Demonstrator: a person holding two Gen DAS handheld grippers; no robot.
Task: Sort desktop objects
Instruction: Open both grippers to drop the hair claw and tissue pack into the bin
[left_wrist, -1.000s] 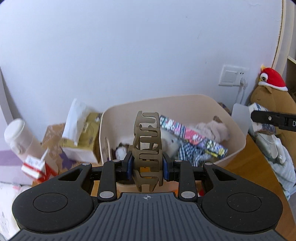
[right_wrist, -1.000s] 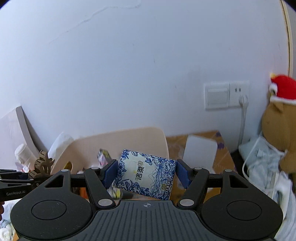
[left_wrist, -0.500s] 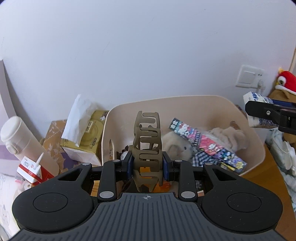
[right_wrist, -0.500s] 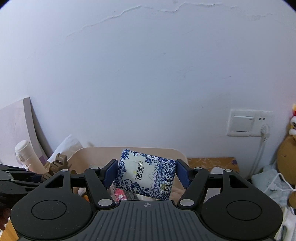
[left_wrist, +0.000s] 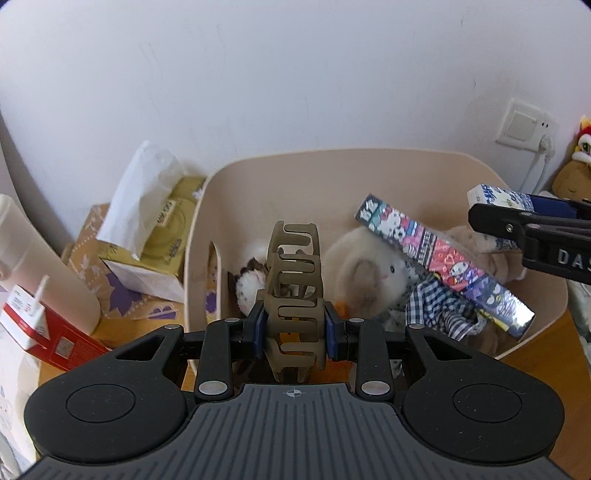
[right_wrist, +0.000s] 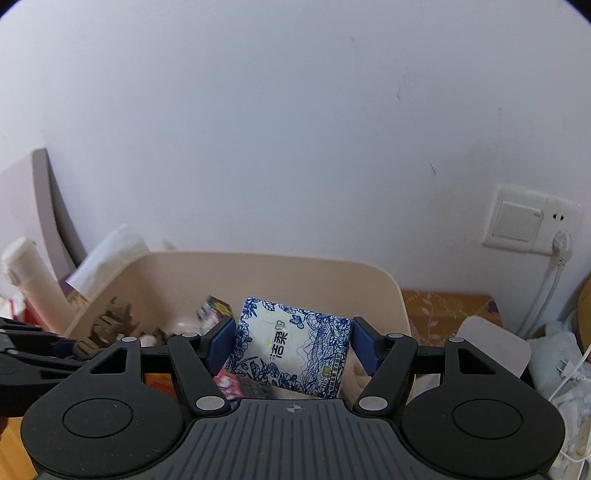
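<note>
My left gripper (left_wrist: 294, 329) is shut on a brown hair claw clip (left_wrist: 293, 280), held upright over the near side of a beige bin (left_wrist: 373, 162). Inside the bin lie a white plush toy (left_wrist: 364, 269), a colourful cartoon-printed box (left_wrist: 443, 258) and checked cloth. My right gripper (right_wrist: 291, 345) is shut on a blue-and-white floral tissue pack (right_wrist: 291, 350), hovering above the bin (right_wrist: 258, 264) at its right side. The right gripper and its pack (left_wrist: 495, 197) show at the right edge of the left wrist view; the clip (right_wrist: 110, 321) shows at left in the right wrist view.
Left of the bin stand a yellow tissue box (left_wrist: 147, 236), a white bottle (left_wrist: 40, 266) and a red-and-white carton (left_wrist: 33, 325). A wall socket with a plugged cable (right_wrist: 532, 221) and a stuffed toy (left_wrist: 576, 162) are at the right. The wall is close behind.
Both grippers moved toward and down over the bin, which now looks larger and lower in view. The right gripper with the tissue pack came further in over the bin's right rim. Both grips are unchanged.
</note>
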